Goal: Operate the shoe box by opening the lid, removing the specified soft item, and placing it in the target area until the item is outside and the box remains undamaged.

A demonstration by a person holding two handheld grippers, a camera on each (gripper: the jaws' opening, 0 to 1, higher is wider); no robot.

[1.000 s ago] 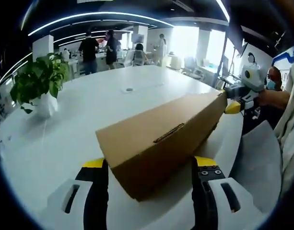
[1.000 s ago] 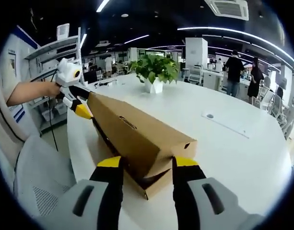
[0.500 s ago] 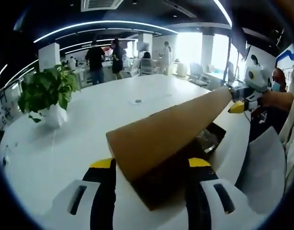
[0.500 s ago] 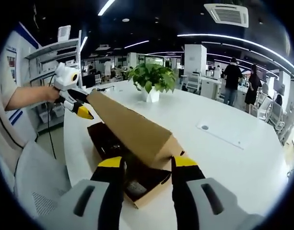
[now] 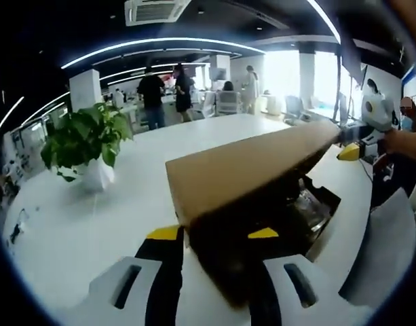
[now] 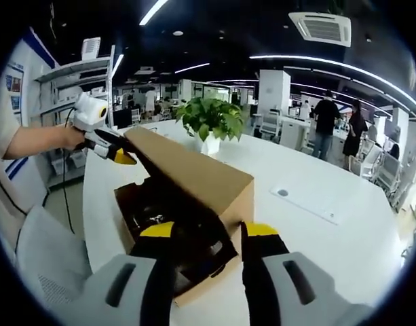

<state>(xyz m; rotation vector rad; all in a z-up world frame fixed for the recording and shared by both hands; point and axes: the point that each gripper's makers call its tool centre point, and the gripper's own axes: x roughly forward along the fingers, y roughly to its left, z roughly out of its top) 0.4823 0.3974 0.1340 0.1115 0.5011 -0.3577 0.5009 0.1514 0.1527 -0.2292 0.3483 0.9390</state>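
Shoe box (image 6: 194,217) lid (image 5: 248,166) up, potted plant (image 5: 85,146) nearby

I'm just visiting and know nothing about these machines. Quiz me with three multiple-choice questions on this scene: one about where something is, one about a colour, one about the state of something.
1. Where does the potted plant stand?
A. On the white table, beyond the shoe box
B. Inside the shoe box
C. On the floor

2. What colour are the tips of the right claw?
A. Red
B. Yellow
C. Green

3. What state is the box lid in?
A. Flat shut
B. Taken off and lying on the table
C. Raised, with the dark inside showing

Answers: 1 A, the right gripper view shows its white pot on the tabletop behind the box. 2 B, yellow pads cap both black fingers. 3 C, the brown lid slants up over the open box, a claw at each end, left claw included.
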